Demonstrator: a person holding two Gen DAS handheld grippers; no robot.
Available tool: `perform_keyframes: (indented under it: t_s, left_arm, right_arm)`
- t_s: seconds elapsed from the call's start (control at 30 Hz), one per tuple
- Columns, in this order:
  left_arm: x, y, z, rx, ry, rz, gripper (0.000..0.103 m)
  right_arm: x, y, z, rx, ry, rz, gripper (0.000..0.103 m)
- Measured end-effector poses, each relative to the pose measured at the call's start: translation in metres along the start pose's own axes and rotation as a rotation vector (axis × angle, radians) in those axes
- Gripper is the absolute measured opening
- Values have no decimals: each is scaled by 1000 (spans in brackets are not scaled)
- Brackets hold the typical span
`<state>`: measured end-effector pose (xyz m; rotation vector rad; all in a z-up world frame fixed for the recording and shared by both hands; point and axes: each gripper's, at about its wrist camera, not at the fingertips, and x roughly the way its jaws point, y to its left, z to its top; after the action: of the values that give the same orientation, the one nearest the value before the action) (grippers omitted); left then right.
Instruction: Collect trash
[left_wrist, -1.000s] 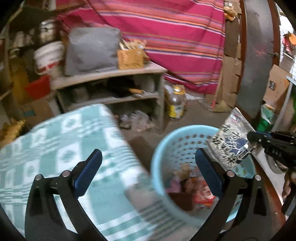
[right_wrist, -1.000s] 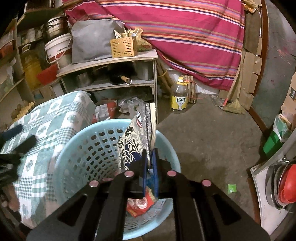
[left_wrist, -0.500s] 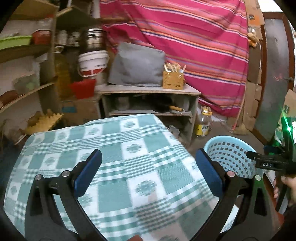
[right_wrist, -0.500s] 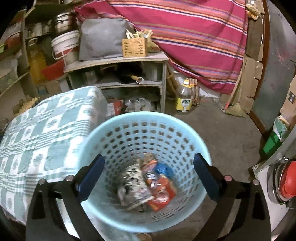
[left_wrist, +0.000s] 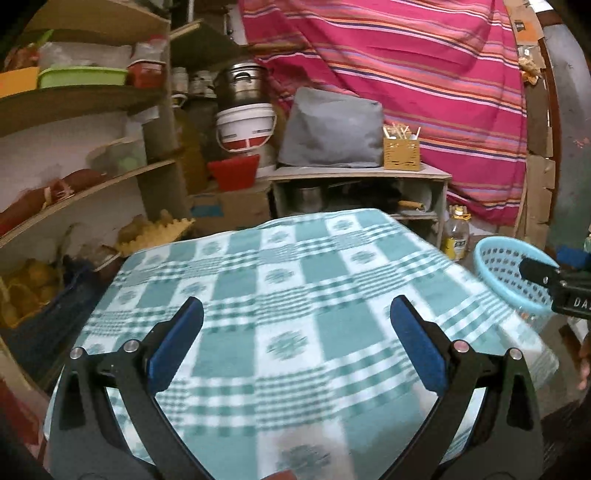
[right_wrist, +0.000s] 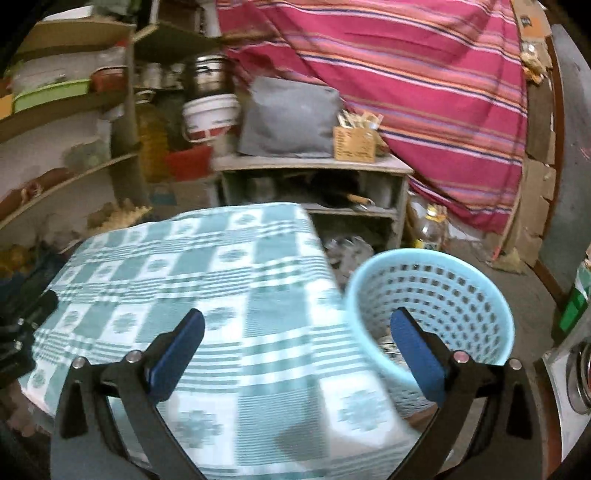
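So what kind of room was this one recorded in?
Most likely a cluttered household storeroom or back kitchen. Wooden shelves hold tubs and containers, a metal pot sits on a white plastic bucket, and a striped pink cloth hangs behind a table with a green checked tablecloth.

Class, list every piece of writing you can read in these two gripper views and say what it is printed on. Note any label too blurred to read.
"DA": white letters on the right gripper, cut off by the frame edge.
Yellow label on the oil bottle: too small to read.
Red band on the white bucket: print blurred, unreadable.
Cardboard panel on the wall: dark mark, unreadable.
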<state>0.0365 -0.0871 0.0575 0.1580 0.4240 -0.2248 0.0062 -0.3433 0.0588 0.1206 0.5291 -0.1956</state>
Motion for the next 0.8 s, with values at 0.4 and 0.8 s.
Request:
perform_keyframes:
  t_s: [0.4,0.8]
  left_arm:
    - [-15,52,-50,-115,-14,37,98]
    - [-16,52,-68,-139,-42,106,98]
  right_arm:
    - [1,72,-45,-97,-62,105,98]
    - [4,86,-61,-117,-84,112,98]
